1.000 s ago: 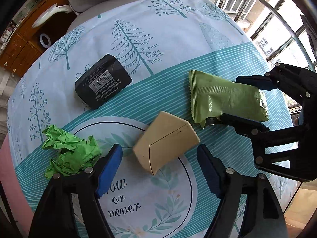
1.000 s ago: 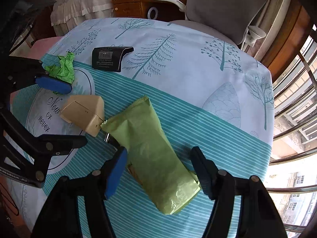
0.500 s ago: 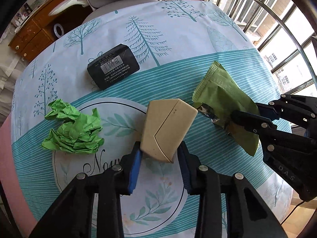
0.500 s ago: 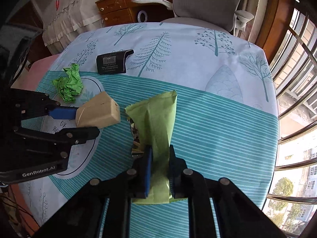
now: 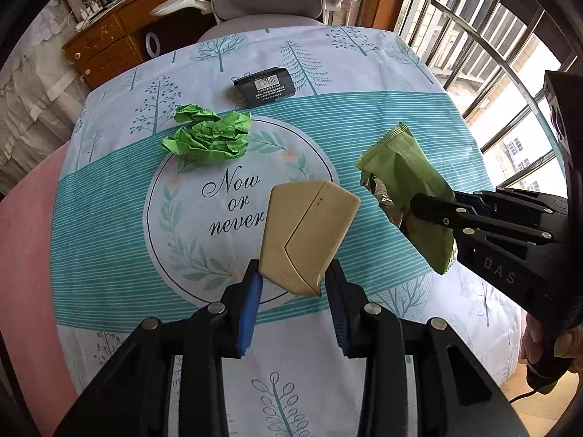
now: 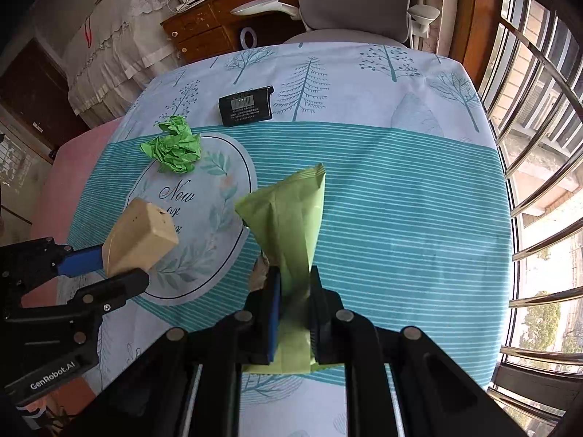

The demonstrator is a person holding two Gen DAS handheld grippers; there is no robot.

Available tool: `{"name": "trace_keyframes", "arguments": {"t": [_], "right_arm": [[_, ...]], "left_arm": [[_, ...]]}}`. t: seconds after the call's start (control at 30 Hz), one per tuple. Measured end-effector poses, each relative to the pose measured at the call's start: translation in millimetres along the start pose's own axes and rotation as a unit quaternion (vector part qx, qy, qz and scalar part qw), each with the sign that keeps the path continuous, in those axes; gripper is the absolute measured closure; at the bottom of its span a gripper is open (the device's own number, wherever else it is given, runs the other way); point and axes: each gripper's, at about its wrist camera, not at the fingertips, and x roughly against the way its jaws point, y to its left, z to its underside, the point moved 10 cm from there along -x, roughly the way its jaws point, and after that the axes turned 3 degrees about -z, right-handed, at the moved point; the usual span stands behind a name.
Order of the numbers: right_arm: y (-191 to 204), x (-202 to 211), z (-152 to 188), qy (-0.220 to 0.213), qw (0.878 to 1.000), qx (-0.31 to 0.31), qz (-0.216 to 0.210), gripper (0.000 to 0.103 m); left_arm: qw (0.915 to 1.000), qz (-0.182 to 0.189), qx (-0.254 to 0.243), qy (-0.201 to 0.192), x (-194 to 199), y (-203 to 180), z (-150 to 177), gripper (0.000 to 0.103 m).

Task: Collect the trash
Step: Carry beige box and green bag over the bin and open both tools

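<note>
jaws of the left gripper [image 5: 291, 284] stood close together, their blue pads clamped on the narrow lower end of a tan cardboard carton [image 5: 308, 233]. the carton was flattened, wedge shaped, with a folded flap line across its face, and it fanned out wider beyond the fingertips, clear of the tablecloth [image 5: 109, 218]. the right gripper [image 6: 294, 291] was nearly shut, pinching a light green snack wrapper [image 6: 288, 218] between its pads; the wrapper was squeezed thin at the grip and spread out above it to a crimped top edge, with torn silvery foil showing on its left side. in the left wrist view the right gripper reached in from the right edge, the wrapper hanging crumpled across its fingers, just beside the carton, and part of a hand [image 5: 561, 342] showed on its handle.

two more pieces lay on the cloth, well apart from both grippers: a ball of crumpled bright green paper [image 5: 209, 138] at the upper left rim of the printed circle that read "now or never", and a black packet [image 5: 264, 85] with a white barcode label further back among the printed trees. behind the table stood a grey chair [image 6: 357, 0] and a wooden dresser [image 5: 105, 47], with a barred window [image 6: 539, 145] on the right
</note>
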Motion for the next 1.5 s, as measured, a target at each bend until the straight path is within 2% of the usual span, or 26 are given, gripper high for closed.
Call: {"name": "trace_keyframes", "arguments": {"t": [0.17,0.43,0.47,0.5,0.7,0.83,1.07,1.13,1.2,1.33,1.4,1.47,1.5], "right_arm": [[29.0,20.1,32.2,-0.003,1.000,-0.007,0.003,0.090],[71.6,38.9,102.2,0.021,0.999,0.002,0.040,0.090],[78.1,41.5,110.3,0.021,0.999,0.002,0.042,0.090],[84.9,44.1,117.8,0.020,0.999,0.005,0.045,0.090],[125.7,56.1,163.2,0.004,0.998,0.008,0.060,0.090],[143.4,57.6,192.4,-0.003,0.997,-0.008,0.075,0.090],[159.2,72.1,205.4,-0.051,0.994,-0.030,0.090,0.091],[158.4,75.3,205.8,-0.059,0.994,-0.036,0.090,0.091],[155.0,75.4,206.6,-0.059,0.994,-0.044,0.086,0.091],[148.5,73.2,207.8,-0.060,0.994,-0.050,0.080,0.091],[145.8,71.2,207.8,-0.058,0.994,-0.053,0.074,0.091],[144.2,69.3,207.8,-0.056,0.995,-0.052,0.069,0.091],[143.3,68.0,207.6,-0.055,0.995,-0.052,0.066,0.091]], "left_arm": [[0.9998,-0.015,-0.005,-0.009,25.3,7.1,49.1,0.070],[0.9996,-0.017,-0.003,-0.024,53.8,29.8,131.3,0.072],[0.9995,-0.018,-0.004,-0.026,56.5,33.3,140.6,0.090],[0.9996,-0.017,-0.004,-0.023,58.6,37.1,151.5,0.100],[0.9993,-0.012,-0.003,-0.035,72.7,54.4,207.5,0.100],[0.9991,0.020,0.000,-0.037,73.8,50.6,238.4,0.100],[0.9989,0.022,-0.018,-0.036,69.3,56.9,261.5,0.100],[0.9991,0.025,-0.011,-0.033,68.6,62.9,259.5,0.095],[0.9987,0.036,0.001,-0.035,67.6,68.6,254.1,0.085],[0.9976,0.046,0.033,-0.041,62.2,82.2,239.8,0.070],[0.9968,0.050,0.047,-0.039,58.0,87.4,235.2,0.048],[0.9958,0.061,0.057,-0.037,54.6,89.2,232.0,0.036],[0.9953,0.066,0.060,-0.037,53.3,88.7,230.4,0.035]]}}
